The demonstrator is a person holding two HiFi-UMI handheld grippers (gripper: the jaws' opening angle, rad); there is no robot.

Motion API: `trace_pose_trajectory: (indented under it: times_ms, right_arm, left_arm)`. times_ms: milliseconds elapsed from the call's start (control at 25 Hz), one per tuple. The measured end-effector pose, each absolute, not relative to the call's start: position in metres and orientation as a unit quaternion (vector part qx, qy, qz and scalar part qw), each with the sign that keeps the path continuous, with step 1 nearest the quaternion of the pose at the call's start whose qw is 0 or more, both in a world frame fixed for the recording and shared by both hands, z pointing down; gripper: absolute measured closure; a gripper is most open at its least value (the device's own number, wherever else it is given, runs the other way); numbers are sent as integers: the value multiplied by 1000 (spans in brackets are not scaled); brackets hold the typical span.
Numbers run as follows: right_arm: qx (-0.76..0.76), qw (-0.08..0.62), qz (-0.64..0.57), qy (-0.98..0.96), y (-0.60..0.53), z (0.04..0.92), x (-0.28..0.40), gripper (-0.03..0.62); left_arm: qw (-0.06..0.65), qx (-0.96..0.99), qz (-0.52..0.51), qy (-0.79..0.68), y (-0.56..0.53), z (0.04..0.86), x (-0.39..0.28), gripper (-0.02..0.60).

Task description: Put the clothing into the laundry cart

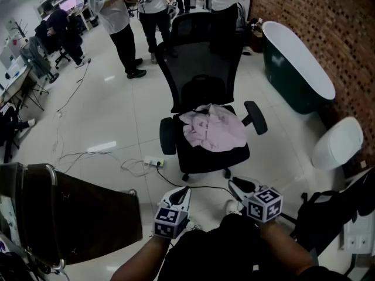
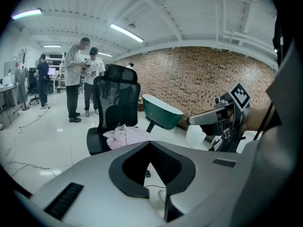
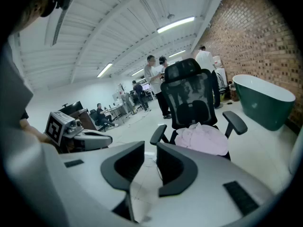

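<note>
The pink clothing (image 1: 214,129) lies bunched on the seat of the chair (image 1: 199,69), spread from the seat's middle toward the right armrest, with one fold hanging over the front edge. The chair is a black mesh-backed office chair standing upright on a pale tiled floor (image 1: 105,110).

Both grippers hover in front of the chair, short of its base and clear of the clothing. The left gripper (image 1: 181,193) is held in front of the chair's left side. Its fingers (image 2: 124,174) are pressed together at the tips, with nothing between them. The right gripper (image 1: 239,185) is in front of the chair's right side. Its fingers (image 3: 125,167) stand a narrow gap apart, and only floor shows through that gap. In both gripper views the chair and the clothing sit beyond the fingertips.

The cart (image 1: 70,215), a dark fabric bin on a metal frame, stands to the front left of the chair, apart from it. A white power strip (image 1: 153,163) lies on the floor just beside the chair's base on the left, with cables trailing from it. A green bathtub (image 1: 296,69) stands to the right of the chair, along a brick wall (image 1: 328,22). Several people (image 1: 117,10) stand behind the chair, near its back left
</note>
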State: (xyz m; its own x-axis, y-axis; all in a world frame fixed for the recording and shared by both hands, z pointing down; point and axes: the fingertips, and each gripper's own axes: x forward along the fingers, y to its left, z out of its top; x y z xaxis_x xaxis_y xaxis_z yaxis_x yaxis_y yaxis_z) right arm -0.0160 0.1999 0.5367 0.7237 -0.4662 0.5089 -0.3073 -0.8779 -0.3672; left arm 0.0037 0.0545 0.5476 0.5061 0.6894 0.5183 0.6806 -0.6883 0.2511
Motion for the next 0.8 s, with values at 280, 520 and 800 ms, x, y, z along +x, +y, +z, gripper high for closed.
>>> trace_pose_trajectory:
  times_ms: [280, 520, 800]
  right_arm:
    - [-918, 133, -307, 213, 202, 541, 25, 494]
    - [-908, 135, -317, 237, 224, 552, 83, 494]
    - [-893, 135, -330, 276, 256, 556, 152, 494]
  left_arm:
    - [4, 867, 305, 393, 59, 552, 43, 583]
    - [5, 876, 313, 368, 78, 559, 91, 583]
    - [1, 885, 322, 336, 114, 567, 149, 583]
